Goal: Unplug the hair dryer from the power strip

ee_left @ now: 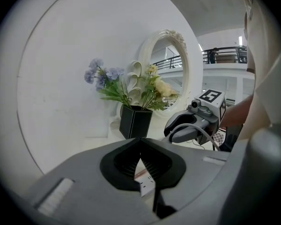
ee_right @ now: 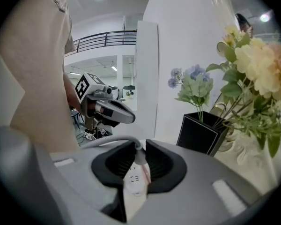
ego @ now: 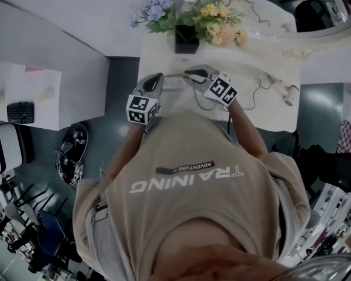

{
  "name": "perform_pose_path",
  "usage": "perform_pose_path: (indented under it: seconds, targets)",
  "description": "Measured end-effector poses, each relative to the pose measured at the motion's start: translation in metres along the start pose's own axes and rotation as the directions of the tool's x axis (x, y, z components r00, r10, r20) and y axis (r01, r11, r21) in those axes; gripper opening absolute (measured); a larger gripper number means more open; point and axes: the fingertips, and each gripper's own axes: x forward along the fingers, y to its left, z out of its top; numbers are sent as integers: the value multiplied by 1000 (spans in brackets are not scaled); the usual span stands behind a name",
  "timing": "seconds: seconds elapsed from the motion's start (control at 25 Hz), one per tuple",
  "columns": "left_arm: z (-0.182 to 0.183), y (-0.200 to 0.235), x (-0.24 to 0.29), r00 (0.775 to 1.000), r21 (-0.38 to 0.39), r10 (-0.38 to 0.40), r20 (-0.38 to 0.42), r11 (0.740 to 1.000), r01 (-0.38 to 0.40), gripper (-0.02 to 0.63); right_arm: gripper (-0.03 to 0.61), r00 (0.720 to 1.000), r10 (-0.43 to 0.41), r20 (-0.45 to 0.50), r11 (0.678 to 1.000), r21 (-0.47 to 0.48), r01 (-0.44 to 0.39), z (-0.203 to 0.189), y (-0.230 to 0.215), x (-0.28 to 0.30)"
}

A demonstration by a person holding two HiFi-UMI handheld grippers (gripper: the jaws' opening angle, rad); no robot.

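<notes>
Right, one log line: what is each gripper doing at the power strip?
left gripper: shut, over power strip | right gripper: shut on plug | plug: looks seated

Table (ego: 158, 51), as we find it: vase (ego: 186, 38) at the back, mirror (ee_left: 171, 64) behind it. Strip (ego: 174, 84) in front of the vase, left claw (ego: 157, 78) clamping its left end, right claw (ego: 192, 73) clamping the plug (ee_right: 139, 157) in it. Dryer (ego: 289, 94) far right, well apart.

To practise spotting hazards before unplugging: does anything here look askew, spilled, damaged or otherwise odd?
Nothing stands out. The vase stands upright, the hair dryer lies off to the right, and the plug sits in the strip, between the right gripper's jaws.
</notes>
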Motion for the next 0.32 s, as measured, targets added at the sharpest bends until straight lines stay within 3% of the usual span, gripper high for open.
perform_pose_path:
  seconds: [0.32]
  targets:
    - [-5,-3,7,1000,28,4,-5,1000,-4,3,74,1000,29,-8,999,-18,-30,-3,2,6]
